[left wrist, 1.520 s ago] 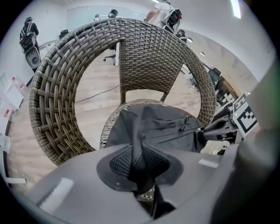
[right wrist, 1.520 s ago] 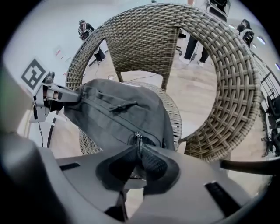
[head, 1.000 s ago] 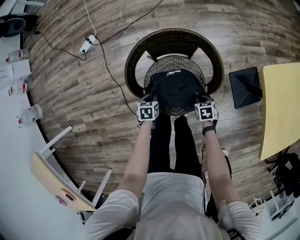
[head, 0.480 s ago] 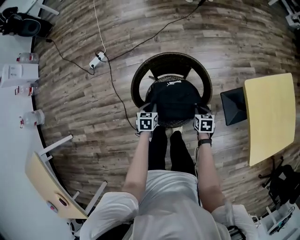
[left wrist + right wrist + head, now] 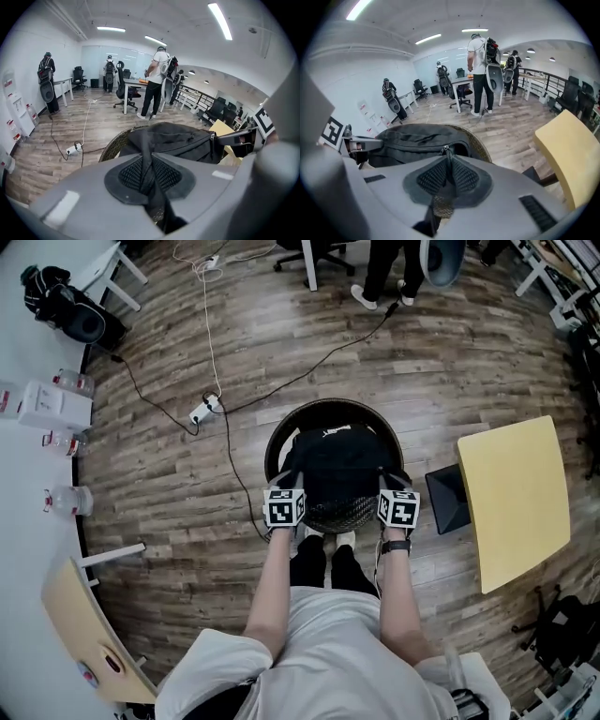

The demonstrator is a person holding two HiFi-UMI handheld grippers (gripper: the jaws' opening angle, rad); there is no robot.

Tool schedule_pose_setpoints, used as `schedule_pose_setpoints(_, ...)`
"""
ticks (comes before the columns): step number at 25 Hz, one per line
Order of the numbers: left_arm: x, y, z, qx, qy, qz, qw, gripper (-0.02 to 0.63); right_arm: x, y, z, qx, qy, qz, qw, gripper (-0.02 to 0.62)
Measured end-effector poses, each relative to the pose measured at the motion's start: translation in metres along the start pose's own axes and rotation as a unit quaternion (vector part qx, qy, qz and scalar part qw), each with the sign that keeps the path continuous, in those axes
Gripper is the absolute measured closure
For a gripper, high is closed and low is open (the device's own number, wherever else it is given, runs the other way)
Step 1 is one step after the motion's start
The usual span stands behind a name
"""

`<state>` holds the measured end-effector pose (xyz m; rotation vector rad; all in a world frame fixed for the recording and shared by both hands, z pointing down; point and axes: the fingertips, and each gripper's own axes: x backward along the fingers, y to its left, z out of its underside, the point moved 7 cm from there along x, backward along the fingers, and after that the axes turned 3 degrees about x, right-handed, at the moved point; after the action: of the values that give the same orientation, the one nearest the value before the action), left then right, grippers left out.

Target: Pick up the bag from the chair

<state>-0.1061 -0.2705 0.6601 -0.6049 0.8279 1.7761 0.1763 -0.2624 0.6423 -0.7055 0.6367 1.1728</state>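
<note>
A black bag [image 5: 339, 468] hangs over the round wicker chair [image 5: 278, 433], held up between both grippers. My left gripper [image 5: 289, 486] is shut on a black strap [image 5: 146, 161] at the bag's left side. My right gripper [image 5: 389, 482] is shut on the bag's fabric by the zipper pull [image 5: 446, 151] at its right side. In the left gripper view the bag [image 5: 173, 139] spreads beyond the jaws, with the chair rim [image 5: 112, 144] below it. In the right gripper view the bag [image 5: 417, 140] lies left of the jaws, above the chair [image 5: 480, 146].
A yellow table [image 5: 514, 498] stands to the right, with a dark box [image 5: 444, 500] between it and the chair. A cable and power strip [image 5: 203, 411] lie on the wood floor at left. A white counter with bottles [image 5: 56, 442] runs along the left. People stand further back [image 5: 154, 79].
The bag has been raised off the chair seat between both shut grippers. The head view has pulled up and back, so more floor and the whole yellow table show.
</note>
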Motion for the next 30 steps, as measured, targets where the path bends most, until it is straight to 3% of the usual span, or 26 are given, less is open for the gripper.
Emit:
schedule_pose_setpoints(5, 0.033, -0.008, -0.042, -0.007, -0.038, 0.005, 0.9992, 0.558, 0.031, 0.003, -0.045, 0.023, -0.049, -0.017, 0.998, 0.554)
schedule_pose_setpoints(15, 0.089, -0.019, -0.112, -0.021, -0.136, 0.003, 0.9905, 0.558, 0.094, 0.022, -0.117, 0.069, -0.145, -0.01, 0.987, 0.555)
schedule_pose_setpoints(30, 0.143, -0.035, -0.185, -0.047, -0.234, -0.003, 0.9711, 0.557, 0.147, 0.031, -0.183, 0.103, -0.24, -0.008, 0.965, 0.554)
